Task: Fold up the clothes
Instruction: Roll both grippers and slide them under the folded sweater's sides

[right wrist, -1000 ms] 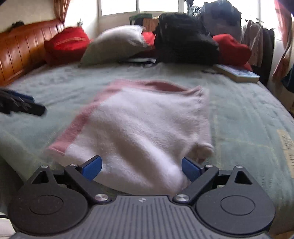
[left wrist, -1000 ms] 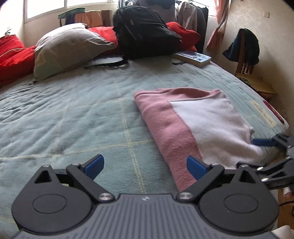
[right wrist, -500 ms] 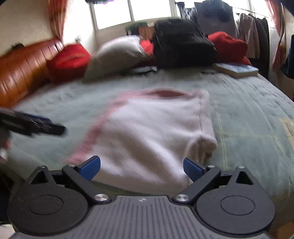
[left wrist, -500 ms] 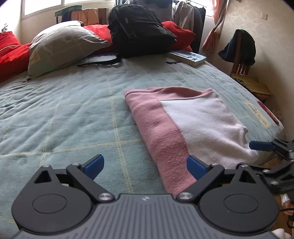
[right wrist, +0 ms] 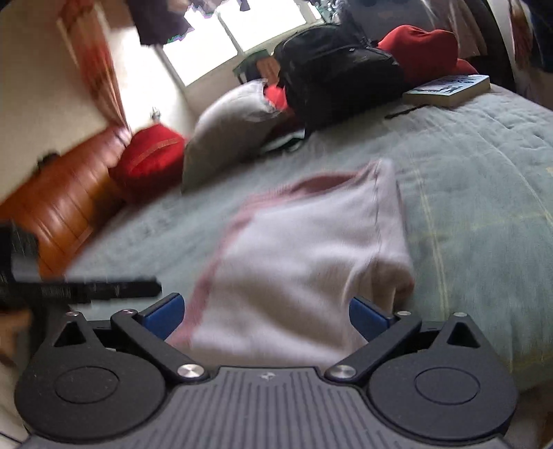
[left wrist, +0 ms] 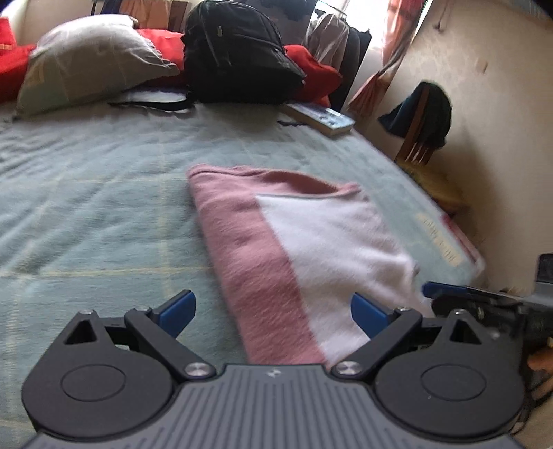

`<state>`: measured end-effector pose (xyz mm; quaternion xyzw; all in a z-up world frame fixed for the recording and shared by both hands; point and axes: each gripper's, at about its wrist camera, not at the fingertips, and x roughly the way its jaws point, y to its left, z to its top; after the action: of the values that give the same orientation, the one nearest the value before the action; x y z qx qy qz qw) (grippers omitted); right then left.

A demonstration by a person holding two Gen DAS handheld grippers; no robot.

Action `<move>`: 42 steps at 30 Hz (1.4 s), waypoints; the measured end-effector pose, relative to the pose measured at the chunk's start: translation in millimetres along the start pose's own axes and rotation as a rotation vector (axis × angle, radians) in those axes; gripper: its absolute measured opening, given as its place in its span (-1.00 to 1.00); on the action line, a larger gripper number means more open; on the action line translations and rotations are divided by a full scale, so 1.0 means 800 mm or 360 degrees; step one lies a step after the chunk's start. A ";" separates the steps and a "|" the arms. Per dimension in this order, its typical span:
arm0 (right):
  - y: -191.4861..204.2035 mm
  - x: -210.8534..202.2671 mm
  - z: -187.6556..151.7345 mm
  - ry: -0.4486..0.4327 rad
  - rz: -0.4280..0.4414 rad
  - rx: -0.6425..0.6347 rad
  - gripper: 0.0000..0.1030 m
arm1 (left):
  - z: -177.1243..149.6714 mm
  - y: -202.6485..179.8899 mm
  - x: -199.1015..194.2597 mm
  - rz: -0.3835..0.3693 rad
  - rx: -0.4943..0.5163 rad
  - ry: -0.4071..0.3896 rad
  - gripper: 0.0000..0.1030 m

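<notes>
At 6 o'clock in the left wrist view, the left gripper (left wrist: 273, 312) has its blue pads spread wide with nothing between them, poised over the near end of the folded garment (left wrist: 300, 255). Right gripper (right wrist: 264, 314) likewise gapes wide and empty, just short of the garment's near edge.

View differences: left wrist view alone shows the chair (left wrist: 420, 138) with dark clothing at 2 o'clock, and the right gripper's blue tip at 4 o'clock, just beside the garment's near right corner. Right wrist view alone shows the wooden headboard (right wrist: 58, 207) at 9 o'clock, the window (right wrist: 238, 31) at 12, and the left gripper as a blurred dark bar at 8 o'clock.

Garment: folded to a rough rectangle, flat on the green bedspread (left wrist: 86, 200), centre of bed toward the near edge. Pink band along its left side and far edge, white panel on the right. Fleecy texture.

Further out, at 11–12 o'clock: grey pillow (left wrist: 90, 58), black backpack (left wrist: 238, 51), red cushions (left wrist: 311, 72), book (left wrist: 321, 117) at 1 o'clock.

Versus 0.5 s ago: both cameras have tilted, with more blur, especially on the right. Garment unmoved; both grippers as wide as before.
</notes>
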<state>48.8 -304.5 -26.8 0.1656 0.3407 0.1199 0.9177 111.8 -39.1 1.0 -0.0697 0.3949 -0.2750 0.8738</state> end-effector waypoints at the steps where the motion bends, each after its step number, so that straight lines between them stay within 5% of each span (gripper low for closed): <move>1: -0.006 0.000 0.007 -0.0010 0.0025 0.0024 1.00 | 0.003 -0.001 0.001 -0.0020 -0.0017 -0.0014 0.87; 17: -0.122 0.005 0.064 -0.0013 0.0381 0.0562 1.00 | 0.038 0.030 0.060 -0.0225 -0.0303 -0.0023 0.86; 24: -0.204 0.041 0.068 0.0180 0.0520 0.0918 1.00 | 0.036 0.070 0.100 -0.0289 -0.0575 0.0152 0.86; 29: -0.207 0.082 0.068 0.0392 0.0577 0.0911 1.00 | 0.035 0.094 0.133 -0.0419 -0.0761 0.0296 0.86; 34: -0.206 0.106 0.081 0.0447 0.0635 0.0865 1.00 | 0.043 0.107 0.162 -0.0530 -0.0844 0.0369 0.86; 42: -0.215 0.138 0.099 0.0459 0.0712 0.0933 1.00 | 0.070 0.103 0.208 -0.0588 -0.0768 0.0465 0.93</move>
<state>202.0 -443.1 -101.3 0.4723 0.4413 0.2364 0.7255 277.0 -65.0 -97.4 -0.3049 0.5505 -0.3344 0.7016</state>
